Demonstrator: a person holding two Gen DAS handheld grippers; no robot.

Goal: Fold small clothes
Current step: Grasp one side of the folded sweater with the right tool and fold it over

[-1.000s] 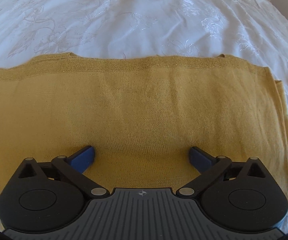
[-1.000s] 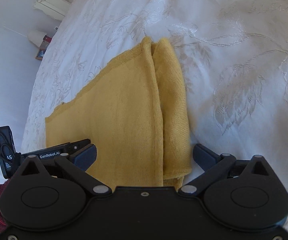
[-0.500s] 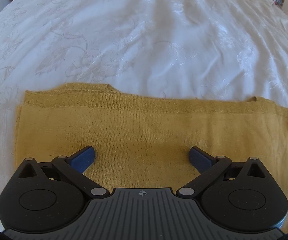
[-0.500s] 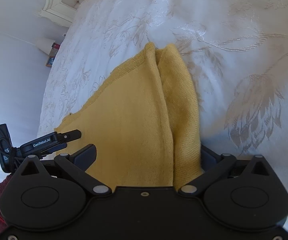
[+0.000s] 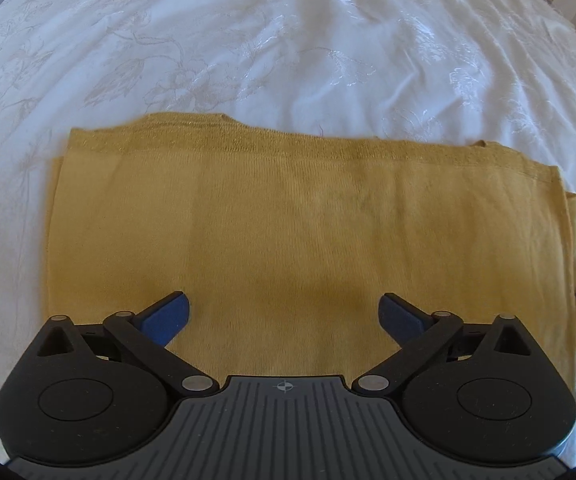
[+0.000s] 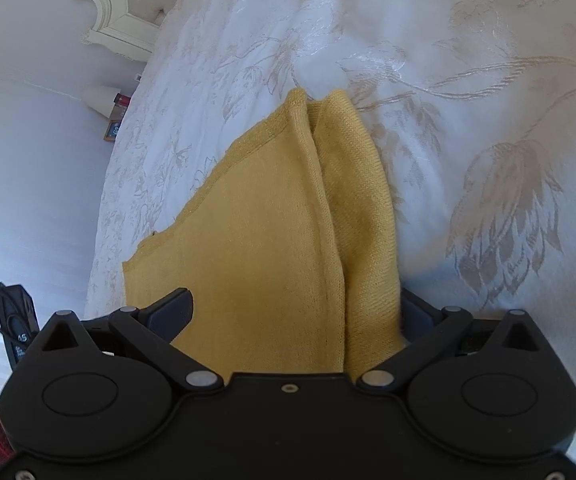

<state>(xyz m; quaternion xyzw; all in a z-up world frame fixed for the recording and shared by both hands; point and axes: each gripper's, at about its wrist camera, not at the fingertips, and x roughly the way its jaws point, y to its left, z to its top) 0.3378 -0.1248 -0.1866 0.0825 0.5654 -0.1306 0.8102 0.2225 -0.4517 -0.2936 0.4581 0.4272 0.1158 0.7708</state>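
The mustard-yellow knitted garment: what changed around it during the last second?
The left gripper drew back from the mustard-yellow knitted garment, so more white embroidered bedspread shows beyond it. The right gripper moved forward along the garment's folded side edge, which now lies between its fingers. Both grippers remain open; the garment stays flat.

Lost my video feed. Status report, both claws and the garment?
Left claw open, over mustard garment. Right claw open, straddling its layered side edge. Garment folded flat on white bedspread. Nothing in the way.
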